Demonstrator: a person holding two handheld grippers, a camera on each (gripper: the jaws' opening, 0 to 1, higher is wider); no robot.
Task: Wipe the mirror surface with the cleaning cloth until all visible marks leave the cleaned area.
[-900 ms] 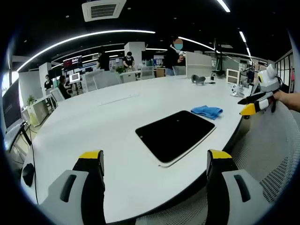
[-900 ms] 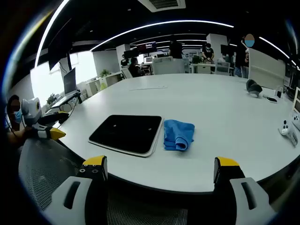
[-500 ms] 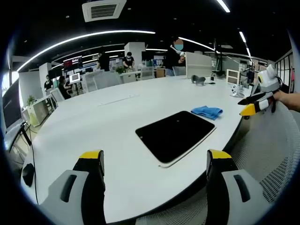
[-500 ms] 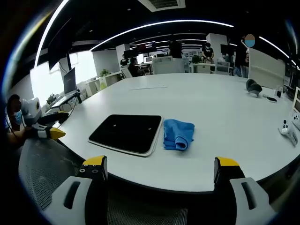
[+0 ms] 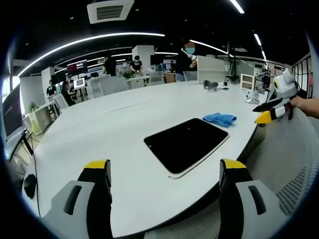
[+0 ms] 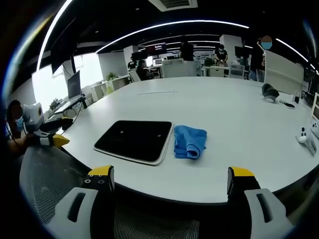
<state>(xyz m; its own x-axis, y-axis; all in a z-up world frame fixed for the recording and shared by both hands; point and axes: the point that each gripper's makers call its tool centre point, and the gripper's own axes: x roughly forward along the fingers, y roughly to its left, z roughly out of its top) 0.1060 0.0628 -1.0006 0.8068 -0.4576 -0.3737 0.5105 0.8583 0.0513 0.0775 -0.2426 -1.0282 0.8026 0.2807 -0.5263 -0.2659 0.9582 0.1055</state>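
Observation:
A dark rectangular mirror (image 5: 185,143) (image 6: 135,140) with a pale rim lies flat near the front edge of the white table (image 5: 114,129) (image 6: 234,129). A folded blue cleaning cloth (image 5: 220,118) (image 6: 190,142) rests just beside the mirror's short side. My left gripper (image 5: 164,172) is open over the table's near edge, short of the mirror; in the right gripper view it appears far left (image 6: 59,140). My right gripper (image 6: 169,179) is open in front of the table edge, empty; in the left gripper view it hangs at the right (image 5: 264,115), held by a hand.
A mesh chair back (image 5: 294,159) (image 6: 45,184) stands between the two grippers. Small devices (image 6: 305,135) (image 5: 211,84) lie at the table's far side. Several people work at desks beyond the table (image 5: 135,63).

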